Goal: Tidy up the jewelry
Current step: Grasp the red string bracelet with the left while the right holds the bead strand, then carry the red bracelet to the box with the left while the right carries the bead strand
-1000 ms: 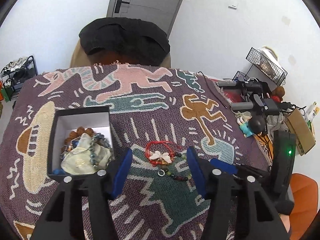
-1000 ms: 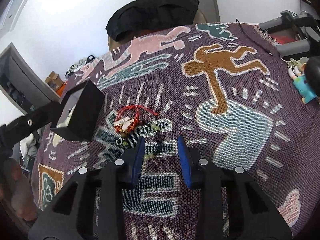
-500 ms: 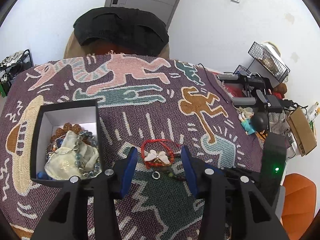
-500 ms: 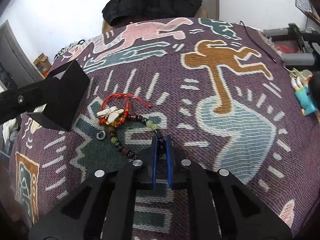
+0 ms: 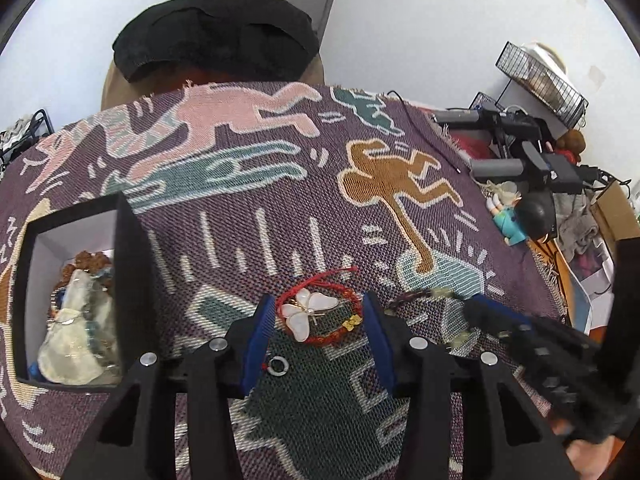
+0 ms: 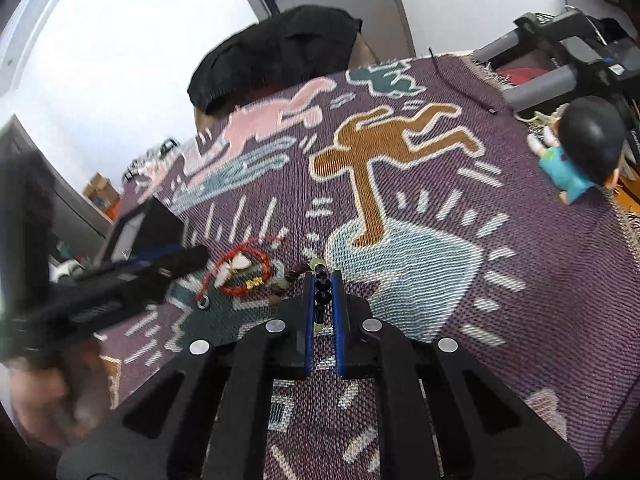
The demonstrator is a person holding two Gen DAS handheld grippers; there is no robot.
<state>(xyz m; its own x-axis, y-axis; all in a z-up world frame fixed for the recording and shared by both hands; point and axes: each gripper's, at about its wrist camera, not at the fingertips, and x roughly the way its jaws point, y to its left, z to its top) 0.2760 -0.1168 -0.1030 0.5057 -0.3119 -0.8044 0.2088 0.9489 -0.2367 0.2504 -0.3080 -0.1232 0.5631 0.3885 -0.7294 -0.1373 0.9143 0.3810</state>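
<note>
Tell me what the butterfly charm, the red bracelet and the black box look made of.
Butterfly charm: glossy white wings on a thin gold-coloured frame, likely shell or enamel.
Red bracelet: knotted cord, matte, with small red beads and a gold-coloured bead; bead material unclear.
Black box: matte black walls, plain white inside, probably stiff cardboard.

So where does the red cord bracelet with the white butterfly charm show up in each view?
Left wrist: red cord bracelet lies low in the middle, between the left claw's blue fingers.
Right wrist: left of centre, beside the right claw.
Shared landmark: the orange figure woven into the blanket.
</note>
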